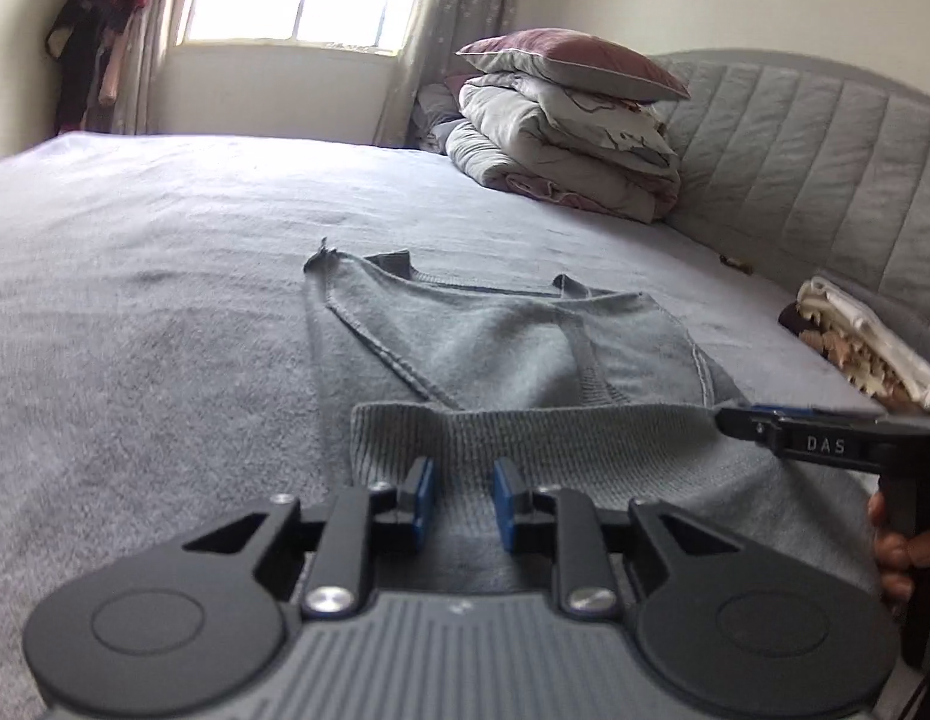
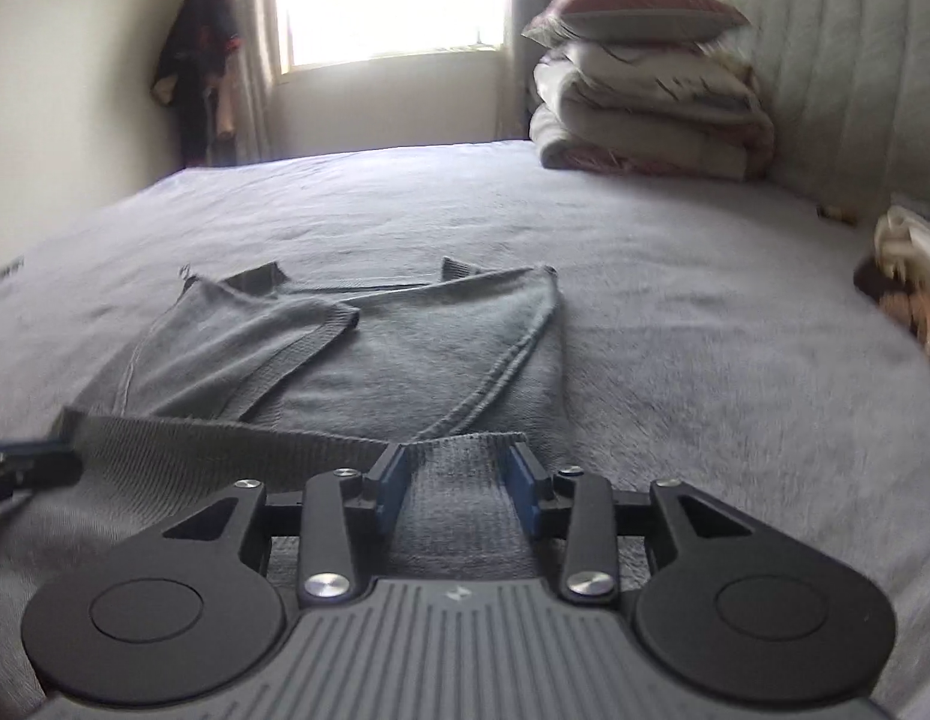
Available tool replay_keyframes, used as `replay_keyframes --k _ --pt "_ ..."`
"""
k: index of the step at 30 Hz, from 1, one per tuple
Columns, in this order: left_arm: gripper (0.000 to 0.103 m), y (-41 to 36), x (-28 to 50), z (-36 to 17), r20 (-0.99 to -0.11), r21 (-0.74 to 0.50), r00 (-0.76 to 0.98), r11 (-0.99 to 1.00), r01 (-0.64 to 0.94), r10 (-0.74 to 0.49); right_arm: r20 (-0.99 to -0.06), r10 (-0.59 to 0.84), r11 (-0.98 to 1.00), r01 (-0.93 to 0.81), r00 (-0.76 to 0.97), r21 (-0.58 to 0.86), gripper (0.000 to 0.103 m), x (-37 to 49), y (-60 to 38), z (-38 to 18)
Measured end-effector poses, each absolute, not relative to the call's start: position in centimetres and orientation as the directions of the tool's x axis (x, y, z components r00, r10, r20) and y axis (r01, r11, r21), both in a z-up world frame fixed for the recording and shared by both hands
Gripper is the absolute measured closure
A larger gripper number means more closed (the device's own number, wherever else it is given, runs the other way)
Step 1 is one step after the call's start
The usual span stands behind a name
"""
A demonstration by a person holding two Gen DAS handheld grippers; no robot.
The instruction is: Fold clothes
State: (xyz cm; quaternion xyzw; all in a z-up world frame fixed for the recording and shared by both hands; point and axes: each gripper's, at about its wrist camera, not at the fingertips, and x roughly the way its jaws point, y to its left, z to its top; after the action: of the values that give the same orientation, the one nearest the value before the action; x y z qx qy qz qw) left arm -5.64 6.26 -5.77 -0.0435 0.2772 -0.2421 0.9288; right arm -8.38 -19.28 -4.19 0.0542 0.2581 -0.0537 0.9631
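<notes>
Bed: grey cover fills the middle of both views; quilted headboard at upper right.
Bedding stack: folded quilts with a mauve pillow on top, upper right of centre, well apart from the work.
Sweater: grey knit lying flat on the bed at frame centre, sleeves crossed over the body, ribbed hem raised toward the cameras.
Left hand-held gripper: jaws partly open, blue pads either side of the hem fabric; whether they touch it, I cannot tell.
Right hand-held gripper: jaws partly open, straddling the hem's right corner, fabric running between the pads with no visible pinch. In the left view its tip meets the hem's end.
Risk: likely the hem is about to be carried over; with jaws this slack the knit could slip out, or uneven lift could skew the fold and disturb the crossed sleeves.
</notes>
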Motion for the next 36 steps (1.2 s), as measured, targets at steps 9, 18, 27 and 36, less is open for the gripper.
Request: replay_keyframes --k 9,18,27,36 --pt "0.065 9.1 -3.3 -3.4 -0.544 -0.4 0.686 0.868 0.294 -0.483 -0.558 -0.063 0.99 0.122 0.827 0.07 0.058 -7.7 -19.2 -2.2" --pt "0.055 10.7 5.3 -1.8 -0.614 -0.414 0.63 0.873 0.256 -0.476 -0.623 0.051 0.984 0.066 0.781 0.164 0.05 -2.6 -23.2 1.2" --pt "0.06 9.8 13.9 -5.9 -0.643 -0.441 0.577 0.859 0.259 -0.504 -0.691 0.08 0.976 0.085 0.719 0.201 0.05 4.6 -28.3 -1.4" --pt "0.085 10.8 18.6 -8.5 -0.542 -0.593 0.543 0.75 0.294 -0.641 -0.666 0.182 0.945 0.059 0.724 0.321 0.05 9.1 -31.6 -3.5"
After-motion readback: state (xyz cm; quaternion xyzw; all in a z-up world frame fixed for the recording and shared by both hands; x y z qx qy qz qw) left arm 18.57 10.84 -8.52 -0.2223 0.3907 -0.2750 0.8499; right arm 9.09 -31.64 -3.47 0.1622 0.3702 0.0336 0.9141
